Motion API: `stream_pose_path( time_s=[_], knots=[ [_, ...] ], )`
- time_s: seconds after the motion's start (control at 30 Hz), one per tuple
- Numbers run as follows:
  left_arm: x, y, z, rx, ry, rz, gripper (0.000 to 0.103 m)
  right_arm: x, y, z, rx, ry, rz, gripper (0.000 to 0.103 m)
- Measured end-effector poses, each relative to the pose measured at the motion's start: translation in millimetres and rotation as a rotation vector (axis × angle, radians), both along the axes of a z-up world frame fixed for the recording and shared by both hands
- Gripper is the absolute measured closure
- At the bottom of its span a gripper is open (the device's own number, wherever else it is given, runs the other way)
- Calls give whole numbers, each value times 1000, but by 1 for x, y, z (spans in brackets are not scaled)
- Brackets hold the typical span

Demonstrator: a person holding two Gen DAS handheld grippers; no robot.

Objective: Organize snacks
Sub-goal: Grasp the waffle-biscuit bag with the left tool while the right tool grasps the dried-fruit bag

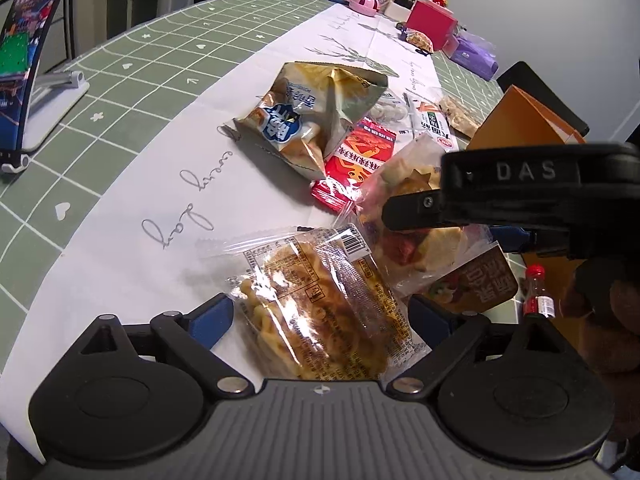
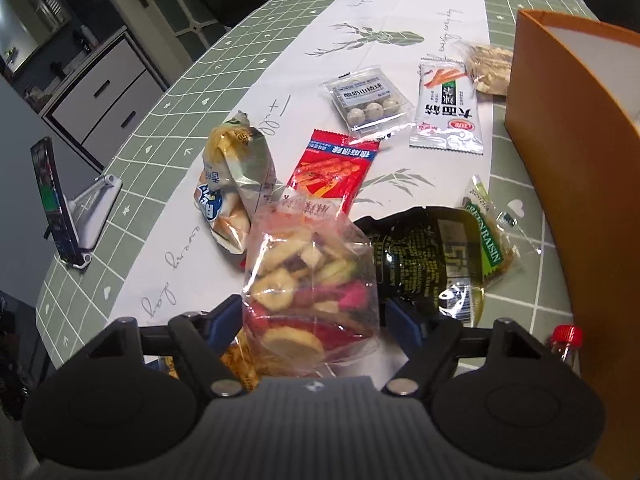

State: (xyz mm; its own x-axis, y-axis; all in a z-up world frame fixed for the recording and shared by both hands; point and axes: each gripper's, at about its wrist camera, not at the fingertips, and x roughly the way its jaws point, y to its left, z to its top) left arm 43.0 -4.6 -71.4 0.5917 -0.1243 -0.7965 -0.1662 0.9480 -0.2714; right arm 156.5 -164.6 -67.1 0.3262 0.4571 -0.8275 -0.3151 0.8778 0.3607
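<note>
Clear dried-fruit bag (image 2: 308,280) sits pinched in the right gripper (image 2: 314,320); only the left view shows the wrapped waffle (image 1: 320,312) between the spread left gripper (image 1: 320,320), beside the orange box (image 2: 580,160).

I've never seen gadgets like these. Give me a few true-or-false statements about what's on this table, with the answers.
1. The right gripper has a clear bag of dried fruit chips between its fingers. True.
2. The left gripper is reaching around a wrapped waffle pastry. True.
3. The tablecloth is plain blue. False: it is green with a white grid and a white printed centre strip.
4. The red snack packet stands inside the orange box. False: it lies flat on the table outside the box.
5. A small red-capped bottle stands beside the orange box. True.
</note>
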Motion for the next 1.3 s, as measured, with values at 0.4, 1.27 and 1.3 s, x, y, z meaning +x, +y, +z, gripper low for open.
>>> stream_pose_path(
  time_s=[0.4, 1.27, 1.3],
  knots=[
    [7, -28, -10, 217, -49, -115, 0, 1, -12, -8, 51, 43, -19, 43],
    [-5, 1, 15, 157, -140, -296, 16, -5, -28, 8, 62, -1, -7, 44],
    [-5, 1, 17, 156, -143, -298, 16, -5, -29, 10, 65, -4, -8, 44]
  ],
)
